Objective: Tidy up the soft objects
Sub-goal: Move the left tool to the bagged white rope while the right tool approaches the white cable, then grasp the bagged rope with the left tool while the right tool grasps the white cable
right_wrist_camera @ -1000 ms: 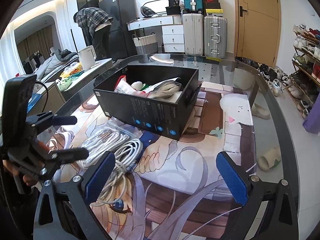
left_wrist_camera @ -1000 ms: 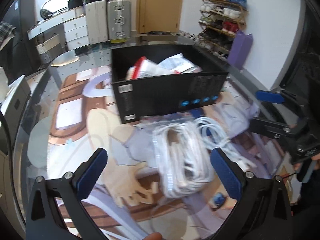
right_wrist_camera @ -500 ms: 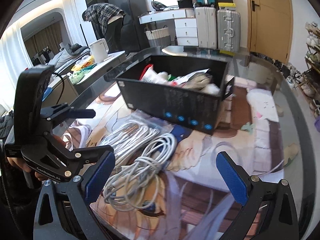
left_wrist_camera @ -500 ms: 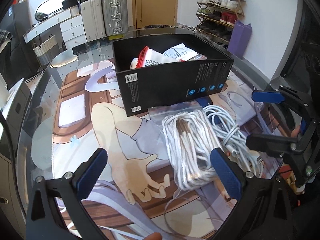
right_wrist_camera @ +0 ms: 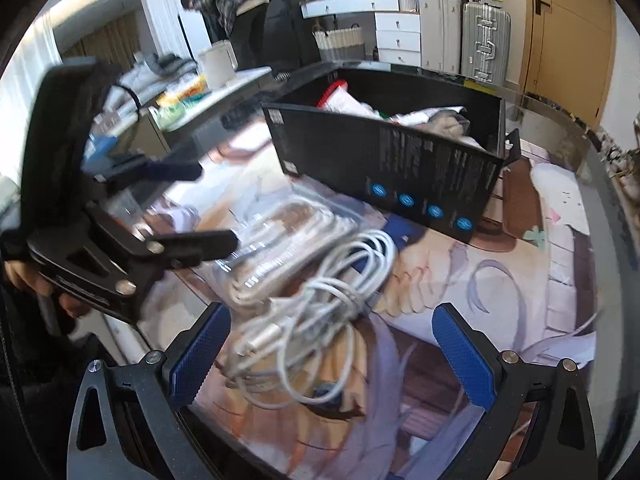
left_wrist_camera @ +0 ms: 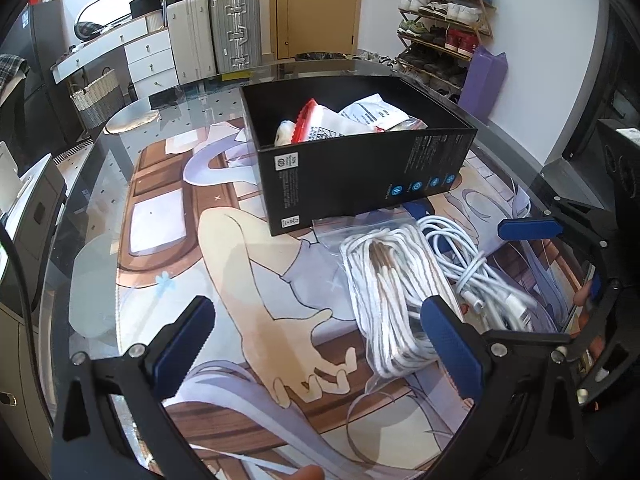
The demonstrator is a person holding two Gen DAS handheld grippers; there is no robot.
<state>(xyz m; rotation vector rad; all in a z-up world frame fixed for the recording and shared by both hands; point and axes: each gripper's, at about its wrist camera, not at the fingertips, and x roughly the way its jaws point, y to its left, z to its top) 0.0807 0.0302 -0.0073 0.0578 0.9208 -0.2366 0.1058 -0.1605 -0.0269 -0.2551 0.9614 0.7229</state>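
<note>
- Leftmost in the left wrist view, the left gripper (left_wrist_camera: 316, 344) has its jaws spread wide and holds nothing; it hovers over the counter (left_wrist_camera: 100, 208), whose glass top covers a printed cartoon mat (left_wrist_camera: 256, 280).
- Beyond it stands the black box (left_wrist_camera: 360, 176), open-topped, with white and red packets (left_wrist_camera: 320, 128) inside; its long side runs left to right across the view.
- Just in front of the box lies the bagged white cord bundle (left_wrist_camera: 384, 292) in a clear plastic bag; its long axis runs from the box toward the camera, with its brown-tipped ends near the far end.
- Touching its right side is the loose white cable coil (left_wrist_camera: 472, 264), tangled, its plug end toward the near right.
- Farthest right, the right gripper (right_wrist_camera: 328, 348) has its jaws wide apart and grips nothing; it hovers just above the loose coil; that view is blurred.
</note>
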